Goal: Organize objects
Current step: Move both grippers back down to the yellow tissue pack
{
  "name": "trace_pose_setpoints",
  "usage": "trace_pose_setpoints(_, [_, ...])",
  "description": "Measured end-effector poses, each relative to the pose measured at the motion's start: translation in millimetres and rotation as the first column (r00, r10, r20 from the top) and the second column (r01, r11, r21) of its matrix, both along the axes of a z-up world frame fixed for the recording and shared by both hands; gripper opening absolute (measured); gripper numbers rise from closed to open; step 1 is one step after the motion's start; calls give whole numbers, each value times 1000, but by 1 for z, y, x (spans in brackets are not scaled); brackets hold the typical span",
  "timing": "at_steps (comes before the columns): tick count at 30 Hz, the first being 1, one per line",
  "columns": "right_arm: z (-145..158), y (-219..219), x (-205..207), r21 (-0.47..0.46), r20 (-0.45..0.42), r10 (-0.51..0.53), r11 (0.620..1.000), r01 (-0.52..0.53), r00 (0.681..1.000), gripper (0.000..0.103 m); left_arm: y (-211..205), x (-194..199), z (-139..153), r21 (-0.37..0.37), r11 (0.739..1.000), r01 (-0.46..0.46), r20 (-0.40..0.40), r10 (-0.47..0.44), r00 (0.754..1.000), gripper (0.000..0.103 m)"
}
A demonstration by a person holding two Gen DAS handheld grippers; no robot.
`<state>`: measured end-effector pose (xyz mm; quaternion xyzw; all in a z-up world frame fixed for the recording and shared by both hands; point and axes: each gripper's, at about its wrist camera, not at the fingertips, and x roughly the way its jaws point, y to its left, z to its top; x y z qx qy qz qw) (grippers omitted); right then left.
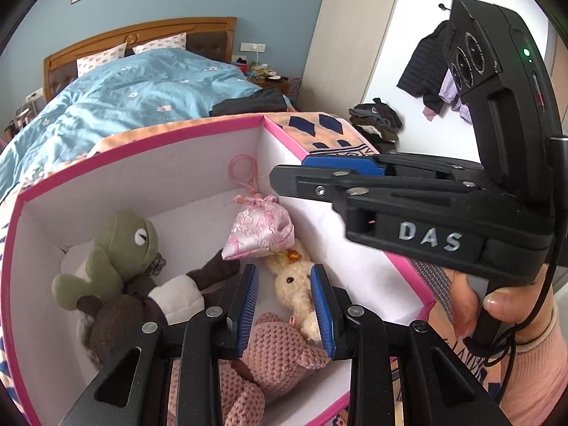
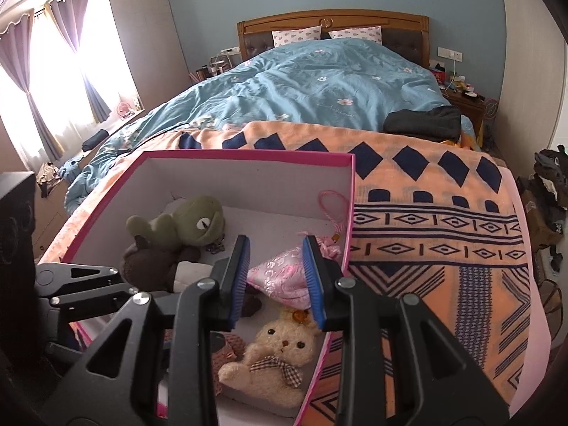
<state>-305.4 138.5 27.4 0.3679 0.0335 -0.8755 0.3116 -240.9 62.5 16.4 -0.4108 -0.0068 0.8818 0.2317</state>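
Observation:
A pink-rimmed white box stands on the patterned blanket. Inside lie a green-headed plush doll in brown, a pink brocade pouch with a cord loop, a cream plush bunny and a pink crochet doll. My left gripper hovers over the bunny and crochet doll, jaws drawn close, gripping nothing. My right gripper hangs above the pouch at the box's right wall. Its jaws are just as narrow and empty.
The box sits at the foot of a bed on an orange and navy blanket. A blue duvet and a folded dark garment lie beyond. A hand holds the right gripper's handle. Clothes are piled on the floor.

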Motion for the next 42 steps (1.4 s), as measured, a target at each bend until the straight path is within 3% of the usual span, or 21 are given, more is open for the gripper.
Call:
trace_pose_setpoints(8, [8, 18, 22, -71, -4, 11, 997, -11, 1000, 39, -14, 29, 12, 38, 999, -1, -71, 4, 998, 37])
trace_pose_setpoints(16, [26, 39, 66, -135, -61, 38, 990, -46, 997, 52, -35, 77, 33, 86, 996, -9, -176, 24, 984, 55])
trace_pose_setpoints(22, [27, 55, 102, -148, -86, 63, 986, -76, 994, 59, -49, 115, 32, 101, 995, -10, -214, 31, 976, 58])
trace_pose_setpoints(30, [-5, 65, 135, -132, -17, 100, 986, -102, 995, 60, -50, 146, 7, 110, 994, 2, -166, 17, 986, 58])
trace_pose_setpoints(38, [-61, 71, 152, -106, 135, 102, 990, -88, 986, 60, -26, 168, -27, 80, 995, 54, -92, -46, 995, 58])
trace_pose_setpoints(42, [-84, 77, 158, -100, 200, 87, 993, -68, 976, 60, -20, 176, -41, 114, 991, 75, -45, -71, 996, 58])
